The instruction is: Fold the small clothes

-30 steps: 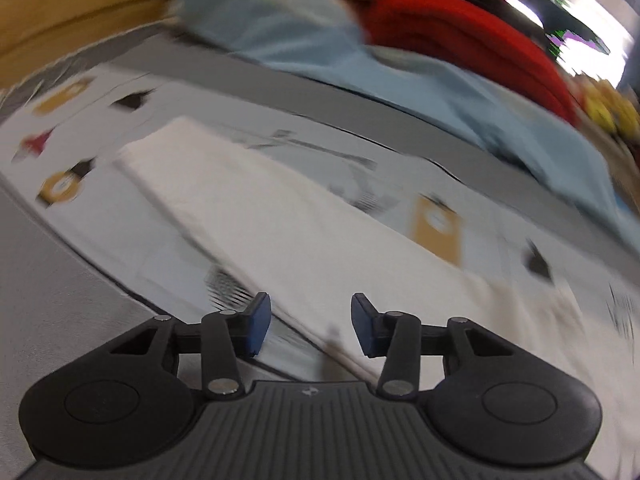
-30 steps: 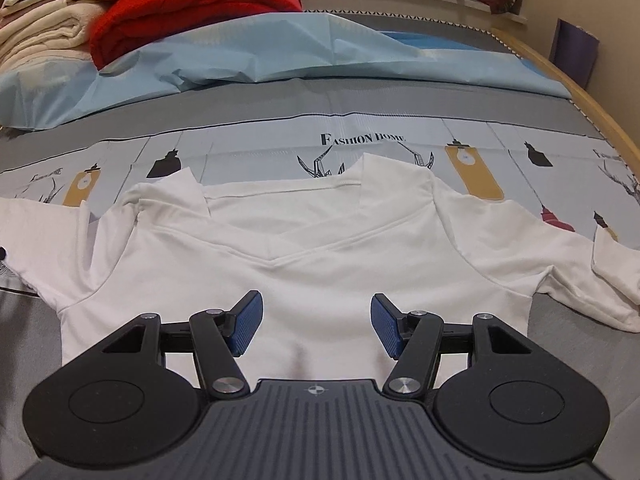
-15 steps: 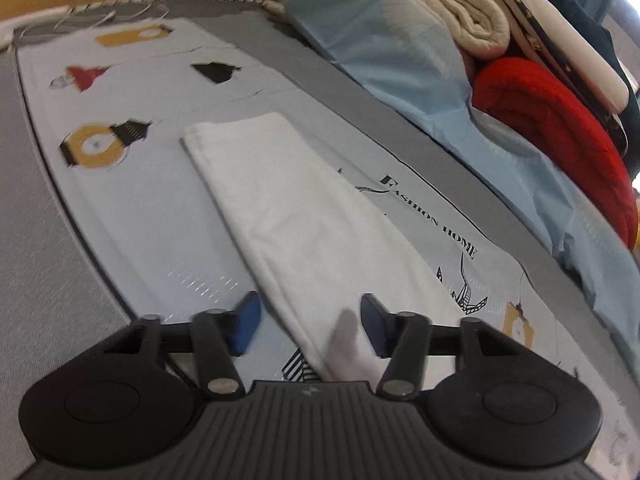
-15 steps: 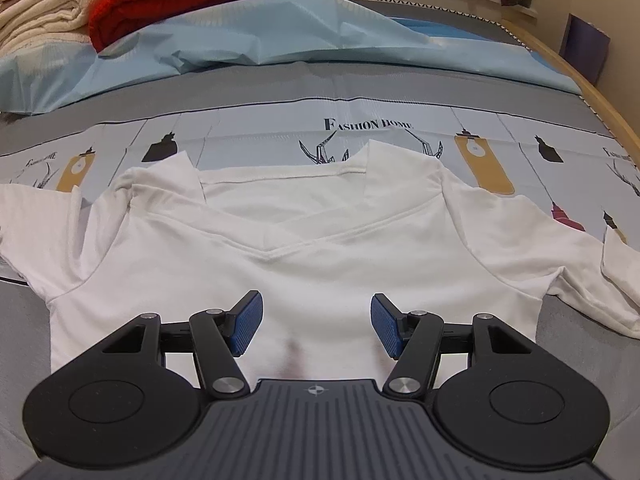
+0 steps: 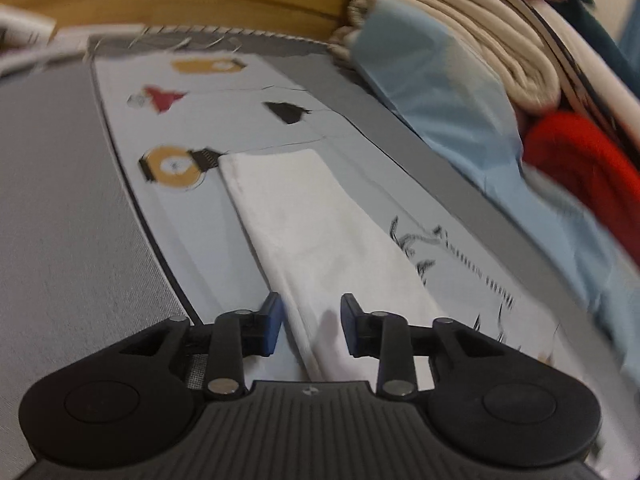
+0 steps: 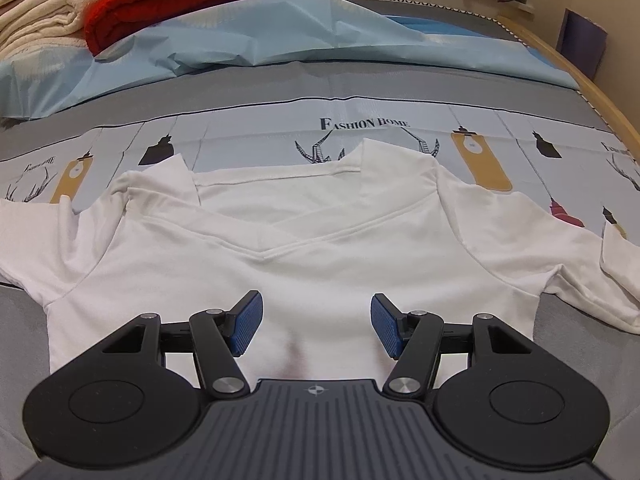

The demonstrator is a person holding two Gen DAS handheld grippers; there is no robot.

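one white v-neck shirt lies face up and spread flat on the bed, and the fold has not yet begun: this looks like the step of taking hold of a sleeve to bring it in over the body. the left gripper has its fingers released with the shirt's long sleeve running up between and ahead of them; they have just been opening a little, and the pads do not press the cloth. the right gripper hovers with fingers released and wide over the shirt's chest, the neckline ahead of them. next, the left fingers would need to settle around the sleeve edge, clench, then carry it across. counted: one shirt, two sleeves, two grippers, one red blanket and one cream blanket stacked far ahead.
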